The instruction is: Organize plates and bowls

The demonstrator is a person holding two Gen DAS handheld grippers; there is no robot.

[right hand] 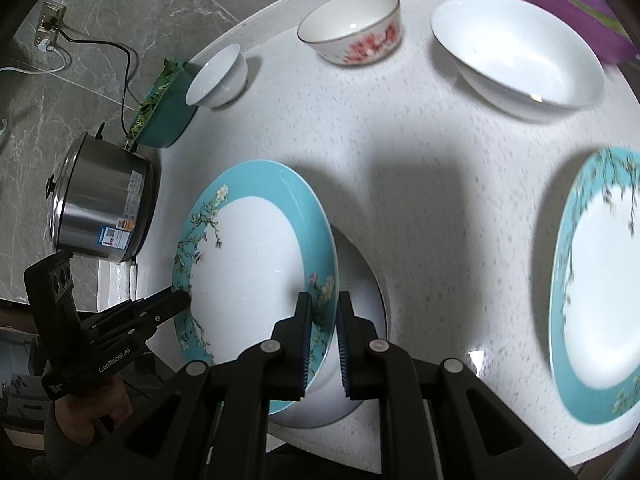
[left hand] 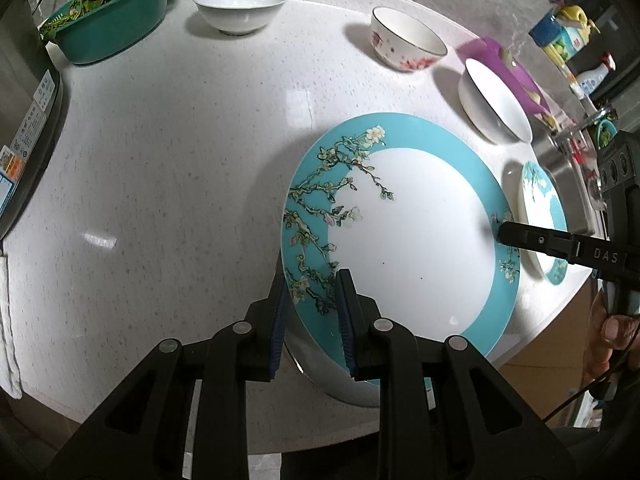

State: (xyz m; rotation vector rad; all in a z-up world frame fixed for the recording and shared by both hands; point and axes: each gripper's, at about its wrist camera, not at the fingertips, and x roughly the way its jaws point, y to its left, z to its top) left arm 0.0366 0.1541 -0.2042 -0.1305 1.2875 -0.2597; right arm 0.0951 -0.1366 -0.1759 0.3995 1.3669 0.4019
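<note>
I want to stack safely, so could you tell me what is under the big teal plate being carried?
The white countertop and the large teal plate's shadow show beneath it; whatever lies directly below is covered.

Both grippers' fingers [right hand: 304, 320] clamp the blue-rimmed plate [right hand: 248, 248] above the counter [right hand: 420, 160].

Home kitchen: speckled counter [left hand: 160, 160], marble wall tiles [right hand: 120, 8], rice cooker [right hand: 104, 208], bowl of greens [left hand: 112, 20], sink [left hand: 560, 148] at right.

The right gripper [left hand: 505, 233] bears white letters "DAS" on its black finger. The left gripper [right hand: 182, 300] reads "GenRobot.AI" along its body. The steel pot [right hand: 102, 212] carries printed stickers, probably too small to read.
</note>
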